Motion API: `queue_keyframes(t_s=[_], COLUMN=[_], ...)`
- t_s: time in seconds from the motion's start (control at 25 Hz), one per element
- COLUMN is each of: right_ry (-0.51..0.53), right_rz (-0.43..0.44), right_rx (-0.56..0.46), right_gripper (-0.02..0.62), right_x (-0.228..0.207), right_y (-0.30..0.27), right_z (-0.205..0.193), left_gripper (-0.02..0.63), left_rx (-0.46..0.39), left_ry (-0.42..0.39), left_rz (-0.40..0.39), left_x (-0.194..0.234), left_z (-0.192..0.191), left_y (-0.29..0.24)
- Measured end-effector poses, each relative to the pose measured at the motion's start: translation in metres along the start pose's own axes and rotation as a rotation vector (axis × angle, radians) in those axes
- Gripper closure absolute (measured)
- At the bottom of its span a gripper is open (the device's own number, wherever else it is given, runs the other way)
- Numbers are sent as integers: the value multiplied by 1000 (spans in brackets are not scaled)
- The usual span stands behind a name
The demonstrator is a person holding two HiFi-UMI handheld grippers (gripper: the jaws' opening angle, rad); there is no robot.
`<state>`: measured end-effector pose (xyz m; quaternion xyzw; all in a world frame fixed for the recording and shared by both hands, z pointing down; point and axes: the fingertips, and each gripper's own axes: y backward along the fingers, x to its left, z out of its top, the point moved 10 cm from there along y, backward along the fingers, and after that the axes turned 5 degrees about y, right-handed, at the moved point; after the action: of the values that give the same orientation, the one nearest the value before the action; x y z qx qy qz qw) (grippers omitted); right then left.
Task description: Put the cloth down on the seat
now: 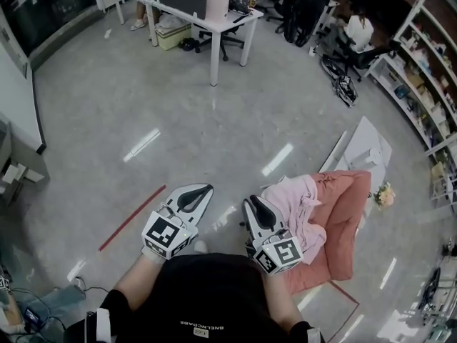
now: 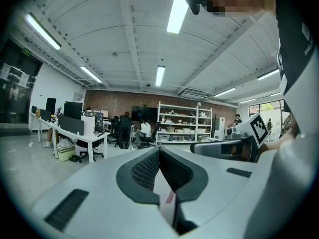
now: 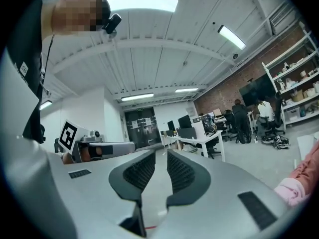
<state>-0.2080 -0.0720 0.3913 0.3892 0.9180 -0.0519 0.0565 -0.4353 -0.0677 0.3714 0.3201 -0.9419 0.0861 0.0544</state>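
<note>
A pink cloth [image 1: 294, 204] lies crumpled on the near end of a salmon-coloured seat cushion [image 1: 346, 220] on the floor at the right of the head view. Its edge also shows at the right rim of the right gripper view as the pink cloth [image 3: 298, 184]. My right gripper [image 1: 252, 204] hovers just left of the cloth, apart from it. Its jaws stand a narrow gap apart with nothing between them [image 3: 160, 159]. My left gripper [image 1: 202, 191] is further left over bare floor, shut and empty [image 2: 159, 152].
Grey polished floor lies ahead, with a red tape line [image 1: 132, 216] at the left. A white panel [image 1: 368, 148] lies beyond the seat. A white desk [image 1: 214, 20] with chairs stands at the back. Shelves [image 1: 421, 84] line the right wall.
</note>
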Motion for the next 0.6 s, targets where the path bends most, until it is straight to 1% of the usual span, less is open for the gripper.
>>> queue_keyframes(t_s=[0.16,0.44,0.6], right_ry=[-1,8,8], right_rz=[-1,-15,-23], right_rx=[-2,17,24], right_gripper=[502,502,502], right_x=[6,26,40], right_y=[-12,-14,-9], right_z=[-4,-6,4], left_gripper=[591,591,591], left_rx=[2,4,-9], left_ry=[9,18,8], left_rz=[3,-12,-24], left_x=[11,18,13], left_z=[-6,-8,3], left_y=[5,22,35])
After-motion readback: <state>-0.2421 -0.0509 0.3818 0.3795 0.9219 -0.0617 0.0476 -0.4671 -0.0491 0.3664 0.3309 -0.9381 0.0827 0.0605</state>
